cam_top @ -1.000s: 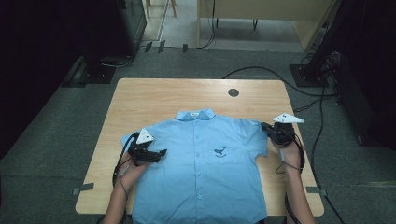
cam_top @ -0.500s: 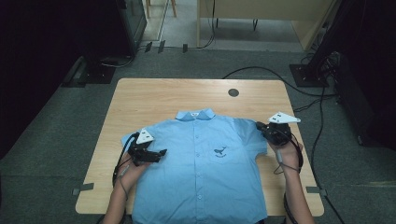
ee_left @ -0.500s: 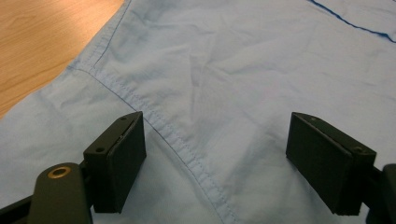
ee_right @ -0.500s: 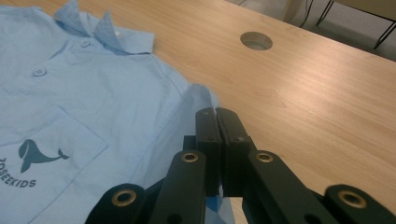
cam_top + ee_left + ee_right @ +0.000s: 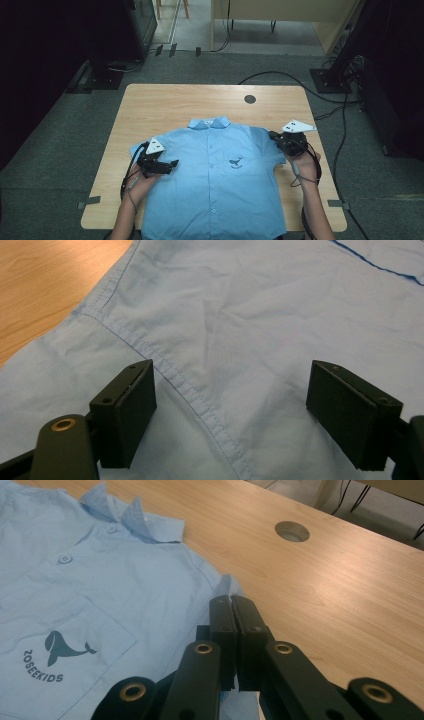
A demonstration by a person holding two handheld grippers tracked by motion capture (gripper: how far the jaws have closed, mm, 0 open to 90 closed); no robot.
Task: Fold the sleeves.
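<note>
Blue shirt sleeve [image 5: 227, 586] between right tool [image 5: 234, 602]

Shirt [image 5: 215, 185]: hem runs off the bottom edge of the high view; lower front not visible there. Left gripper view crops the shirt on three sides, collar and buttons out of frame. Right gripper view cuts the chest pocket [image 5: 60, 655] at the left and bottom edges.

Right sleeve edge [image 5: 229, 586]: a small tip shows past the closed jaws of the right gripper [image 5: 235, 600]; the pinched cloth is hidden between the pads.

Person's forearms leave the high view at the bottom edge. Chest print [image 5: 235, 162] too small to read there.
</note>
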